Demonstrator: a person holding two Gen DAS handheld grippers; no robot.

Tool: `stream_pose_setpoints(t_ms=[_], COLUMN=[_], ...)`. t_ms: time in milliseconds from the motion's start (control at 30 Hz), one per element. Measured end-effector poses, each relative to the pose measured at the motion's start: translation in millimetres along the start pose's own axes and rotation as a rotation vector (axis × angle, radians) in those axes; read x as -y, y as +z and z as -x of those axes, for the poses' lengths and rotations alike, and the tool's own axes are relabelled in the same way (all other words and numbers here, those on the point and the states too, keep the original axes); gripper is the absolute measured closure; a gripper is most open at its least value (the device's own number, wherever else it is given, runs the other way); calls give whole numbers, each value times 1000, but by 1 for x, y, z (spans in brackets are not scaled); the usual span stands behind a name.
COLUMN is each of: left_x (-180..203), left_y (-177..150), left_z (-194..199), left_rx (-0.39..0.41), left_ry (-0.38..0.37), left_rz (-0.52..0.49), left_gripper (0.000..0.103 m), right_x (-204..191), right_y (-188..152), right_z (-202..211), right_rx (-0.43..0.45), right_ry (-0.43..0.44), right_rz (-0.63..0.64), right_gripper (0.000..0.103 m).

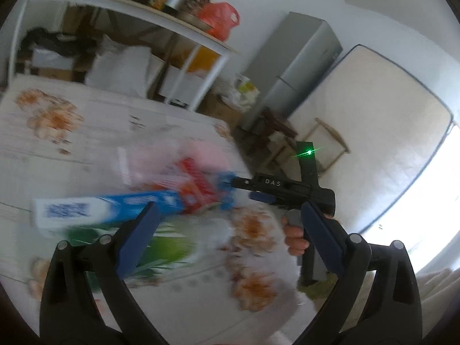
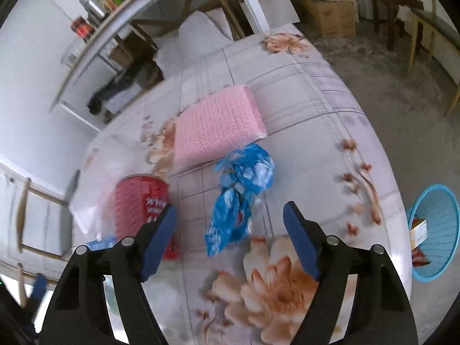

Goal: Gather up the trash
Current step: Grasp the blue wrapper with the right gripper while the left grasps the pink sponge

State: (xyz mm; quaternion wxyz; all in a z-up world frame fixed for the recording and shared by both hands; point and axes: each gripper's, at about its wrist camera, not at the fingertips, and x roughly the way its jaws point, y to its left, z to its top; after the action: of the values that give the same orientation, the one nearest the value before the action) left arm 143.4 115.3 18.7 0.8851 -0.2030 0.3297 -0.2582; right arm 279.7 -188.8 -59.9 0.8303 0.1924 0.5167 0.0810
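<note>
Can (image 2: 142, 201): left of wrapper, close by left pad of right gripper; could be knocked over if jaws swing in wide.
Pad (image 2: 215, 128): pink, behind wrapper, edge just touching it; might be dragged along if wrapper snags.
Wrapper (image 2: 241, 189): blue, crumpled, flat on table (image 2: 330, 92), ahead of right gripper; thin and slack, likely to slip or tear if pinched at one edge.
Right gripper (image 2: 230, 235): spread wide, nothing between pads, wrapper just beyond tips; blur hints at a fast approach, so overshoot possible.
Bin (image 2: 437, 230): far right of wrapper, on floor below table edge; long carry, a loose pinch could drop wrapper short.
Left gripper (image 1: 230, 230): spread, empty, over blurred box (image 1: 100, 210) left of wrapper; may crowd right gripper.
</note>
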Motion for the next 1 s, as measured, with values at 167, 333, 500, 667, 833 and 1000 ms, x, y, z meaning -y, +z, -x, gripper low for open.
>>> stream_pose_setpoints(t_ms=[167,333,500,667,833,1000], left_x=[-10,0,24,42,57,57], left_y=[16,53,91,115,126,119], left_z=[16,12,-23,-86,-168,-249], left_rx=[13,-11,-91,-224,-347,-522], left_ry=[55,52,70,16,-31,-17], left_rz=[-87,-238,-435,-594,-758,-866], left_gripper=[8,8,8,8,8,8], right_x=[-11,-14,-9,6,24,39], right_y=[2,-2,2,1,-10,-21], right_z=[-17,-22,-23,-19,-7,3], right_rx=[-15,-22,-23,-33,-46,-57], right_ry=[-102,-139,-130,-60,7,51], right_rz=[54,89,83,47,33,28], right_gripper=[43,56,73,84,86,86])
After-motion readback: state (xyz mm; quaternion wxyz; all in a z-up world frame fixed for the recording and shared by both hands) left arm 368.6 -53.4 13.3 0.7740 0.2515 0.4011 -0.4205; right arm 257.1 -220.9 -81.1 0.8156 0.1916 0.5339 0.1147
